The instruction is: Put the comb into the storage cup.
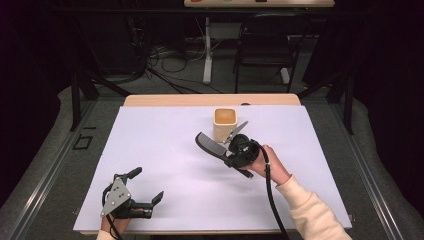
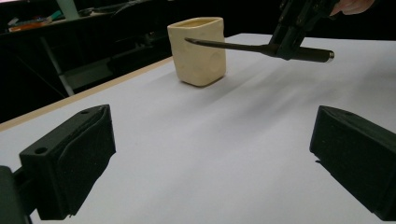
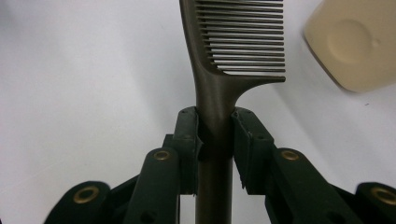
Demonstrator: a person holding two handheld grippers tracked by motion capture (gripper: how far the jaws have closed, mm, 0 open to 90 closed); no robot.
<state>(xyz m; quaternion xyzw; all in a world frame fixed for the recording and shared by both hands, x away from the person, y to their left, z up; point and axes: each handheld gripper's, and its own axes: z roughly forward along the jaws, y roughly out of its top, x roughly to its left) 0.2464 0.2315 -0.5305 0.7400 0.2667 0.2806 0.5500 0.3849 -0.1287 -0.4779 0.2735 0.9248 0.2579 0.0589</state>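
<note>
A dark comb point(image 1: 209, 144) hangs a little above the white sheet, its handle clamped in my right gripper point(image 1: 232, 160), which is shut on it. In the right gripper view the pads squeeze the handle of the comb point(image 3: 233, 42) just below the teeth. A cream square cup point(image 1: 225, 122) stands upright just behind the comb's toothed end; the cup point(image 3: 359, 42) lies to the upper right of the teeth there. My left gripper point(image 1: 146, 185) rests at the near left of the sheet, open with nothing between its fingers point(image 2: 70, 163). From it, the cup point(image 2: 198, 49) and the comb point(image 2: 233, 46) lie ahead.
A white sheet point(image 1: 165, 155) covers the wooden table, whose far edge point(image 1: 210, 100) shows beyond it. Behind the table stand a black chair point(image 1: 265, 45) and a white desk leg point(image 1: 207, 50) among cables on the floor.
</note>
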